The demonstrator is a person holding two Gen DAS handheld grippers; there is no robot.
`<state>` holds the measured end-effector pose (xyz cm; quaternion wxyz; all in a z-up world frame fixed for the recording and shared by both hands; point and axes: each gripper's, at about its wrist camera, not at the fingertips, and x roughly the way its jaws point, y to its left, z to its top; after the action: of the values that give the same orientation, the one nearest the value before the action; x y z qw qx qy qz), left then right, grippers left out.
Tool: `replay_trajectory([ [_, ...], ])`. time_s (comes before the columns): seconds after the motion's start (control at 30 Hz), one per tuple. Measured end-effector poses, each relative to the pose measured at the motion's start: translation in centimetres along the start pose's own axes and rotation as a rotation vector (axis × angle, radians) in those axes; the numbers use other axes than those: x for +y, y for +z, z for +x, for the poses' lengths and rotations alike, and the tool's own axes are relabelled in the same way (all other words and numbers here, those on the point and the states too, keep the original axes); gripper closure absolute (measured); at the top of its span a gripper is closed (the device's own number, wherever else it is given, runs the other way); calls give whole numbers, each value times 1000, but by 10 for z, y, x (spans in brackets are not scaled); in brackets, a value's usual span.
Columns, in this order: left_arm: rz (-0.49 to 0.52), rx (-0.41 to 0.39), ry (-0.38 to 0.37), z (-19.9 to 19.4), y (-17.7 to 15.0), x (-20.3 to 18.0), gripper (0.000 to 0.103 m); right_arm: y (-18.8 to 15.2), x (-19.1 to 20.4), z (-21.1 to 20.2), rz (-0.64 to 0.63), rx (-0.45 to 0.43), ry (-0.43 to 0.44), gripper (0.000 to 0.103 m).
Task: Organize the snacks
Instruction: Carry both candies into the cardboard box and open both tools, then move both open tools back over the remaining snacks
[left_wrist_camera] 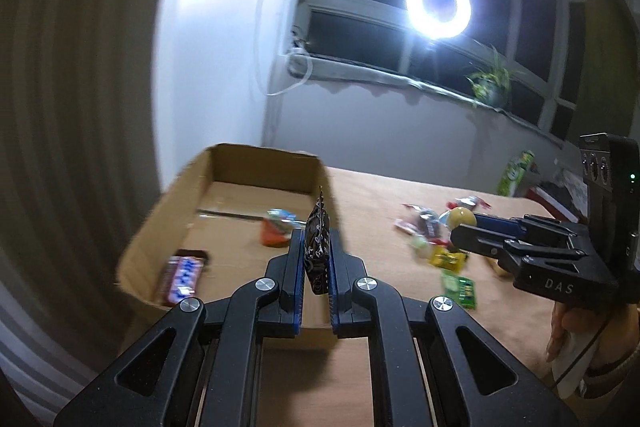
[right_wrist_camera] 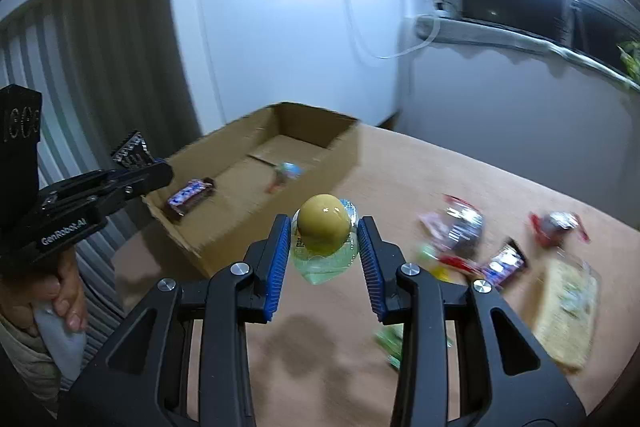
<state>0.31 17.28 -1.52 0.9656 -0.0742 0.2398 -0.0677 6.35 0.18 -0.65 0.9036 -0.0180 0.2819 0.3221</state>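
Black linkage arms fill the near foreground of both wrist views. Left gripper: its blue-padded jaws are clamped on a dark snack packet, held upright on edge above the near wall of the cardboard box. Inside the box lie a chocolate bar at the near left and a blurred orange-and-blue snack nearer the middle. Right gripper: its jaws hold a yellow dome-shaped jelly cup with a clear green-tinted rim, raised over the wooden table just right of the box. Loose snacks remain on the table to the right, including a green wrapper, a yellow candy, a red-ended packet and a pale flat packet. A ring light glows at the far window.
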Motion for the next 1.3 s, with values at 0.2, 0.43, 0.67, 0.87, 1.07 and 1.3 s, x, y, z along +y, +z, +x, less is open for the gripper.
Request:
replay_trajectory([
  [0.2,-56,-4,44,2,-1,39,95,20,43,37,-71,18,64,67],
  [0.43,-73,5,58,15,5,61,89,40,70,74,-104,26,83,60],
  [0.67,-124,-36,72,4,-5,72,29,28,66,75,-82,25,45,41],
  [0.87,-146,-53,99,-12,-12,78,29,12,69,48,-116,-57,-6,27],
  [1.07,-171,-62,152,-23,-13,87,29,5,67,32,-83,-89,1,25],
  [1.3,-153,-67,147,-31,-11,69,29,-8,66,22,-79,-66,-21,25],
])
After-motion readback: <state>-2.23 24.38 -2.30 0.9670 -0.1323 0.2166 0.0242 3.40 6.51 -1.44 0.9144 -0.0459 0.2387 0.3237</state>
